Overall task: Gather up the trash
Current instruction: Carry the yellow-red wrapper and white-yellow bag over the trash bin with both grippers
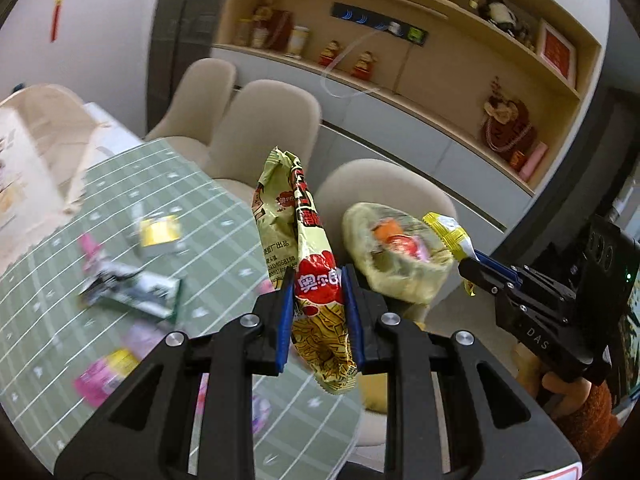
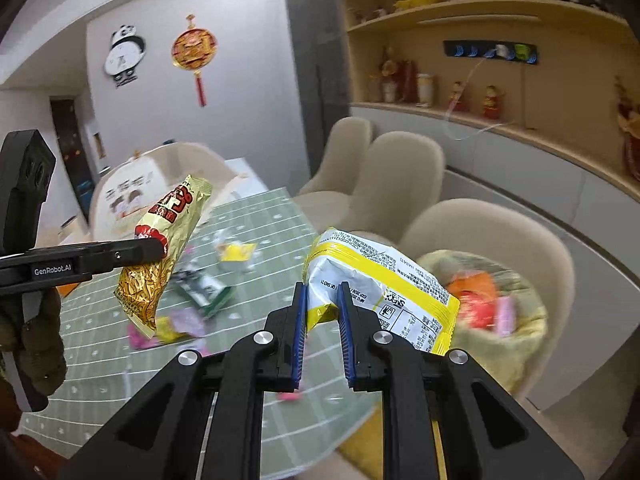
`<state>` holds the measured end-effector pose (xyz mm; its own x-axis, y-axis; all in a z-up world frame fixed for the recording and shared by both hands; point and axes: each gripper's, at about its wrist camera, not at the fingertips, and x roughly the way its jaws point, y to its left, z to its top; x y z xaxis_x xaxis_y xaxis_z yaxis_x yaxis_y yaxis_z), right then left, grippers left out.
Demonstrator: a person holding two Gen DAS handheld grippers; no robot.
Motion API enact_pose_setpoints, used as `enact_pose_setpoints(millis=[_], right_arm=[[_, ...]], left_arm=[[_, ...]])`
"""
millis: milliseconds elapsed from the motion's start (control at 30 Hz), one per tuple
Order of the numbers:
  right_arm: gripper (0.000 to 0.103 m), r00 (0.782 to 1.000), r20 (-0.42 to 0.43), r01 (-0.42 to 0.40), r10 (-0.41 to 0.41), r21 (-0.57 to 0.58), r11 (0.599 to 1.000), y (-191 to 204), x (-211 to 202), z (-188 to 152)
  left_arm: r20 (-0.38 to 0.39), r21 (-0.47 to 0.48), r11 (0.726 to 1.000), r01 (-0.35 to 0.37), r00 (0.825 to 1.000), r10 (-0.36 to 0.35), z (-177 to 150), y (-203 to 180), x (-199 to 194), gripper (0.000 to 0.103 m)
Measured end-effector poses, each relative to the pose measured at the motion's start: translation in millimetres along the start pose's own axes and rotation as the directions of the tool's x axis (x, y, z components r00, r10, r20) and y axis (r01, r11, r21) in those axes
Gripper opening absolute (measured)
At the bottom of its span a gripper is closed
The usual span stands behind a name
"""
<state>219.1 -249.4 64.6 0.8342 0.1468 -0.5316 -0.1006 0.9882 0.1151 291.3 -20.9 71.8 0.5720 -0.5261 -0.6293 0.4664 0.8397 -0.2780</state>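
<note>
A dining room with pale wooden shelves and beige chairs, and a bench point(image 1: 48, 344) under a green striped cloth. The left claw point(image 1: 318, 304) is pinching a tall yellow-green crinkled noodle wrapper point(image 1: 316, 280), lifted clear of the bench. The right claw point(image 2: 322, 324) clamps a white-and-yellow foil snack packet point(image 2: 384, 276) by its corner. Just beyond sits a yellow-lined trash bin point(image 2: 516, 320) with orange and red scraps inside. More wrappers lie scattered on the cloth, blurred.

home dining room, chairs point(image 1: 264, 128), display shelves point(image 1: 400, 40)
</note>
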Motion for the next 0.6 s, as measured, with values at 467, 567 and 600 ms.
enact_pose_setpoints(millis=[467,567,600], right_arm=[[0.016,0.991,0.012,0.128,-0.130,0.084,0.988,-153.9,-4.6,9.8],[0.016,0.992,0.007,0.125,-0.126,0.096,0.988,-176.9,0.6,12.6],[0.016,0.992,0.006,0.122,-0.123,0.098,0.988,-184.0,2.6,13.3]], left_arm=[[-0.099,0.100,0.989,0.105,0.991,-0.095,39.8,-123.4,133.8,0.022],[-0.123,0.104,0.988,0.115,0.987,-0.102,43.3,-139.4,154.4,0.022],[-0.128,0.106,0.987,0.117,0.986,-0.103,44.2,-143.1,159.4,0.022]])
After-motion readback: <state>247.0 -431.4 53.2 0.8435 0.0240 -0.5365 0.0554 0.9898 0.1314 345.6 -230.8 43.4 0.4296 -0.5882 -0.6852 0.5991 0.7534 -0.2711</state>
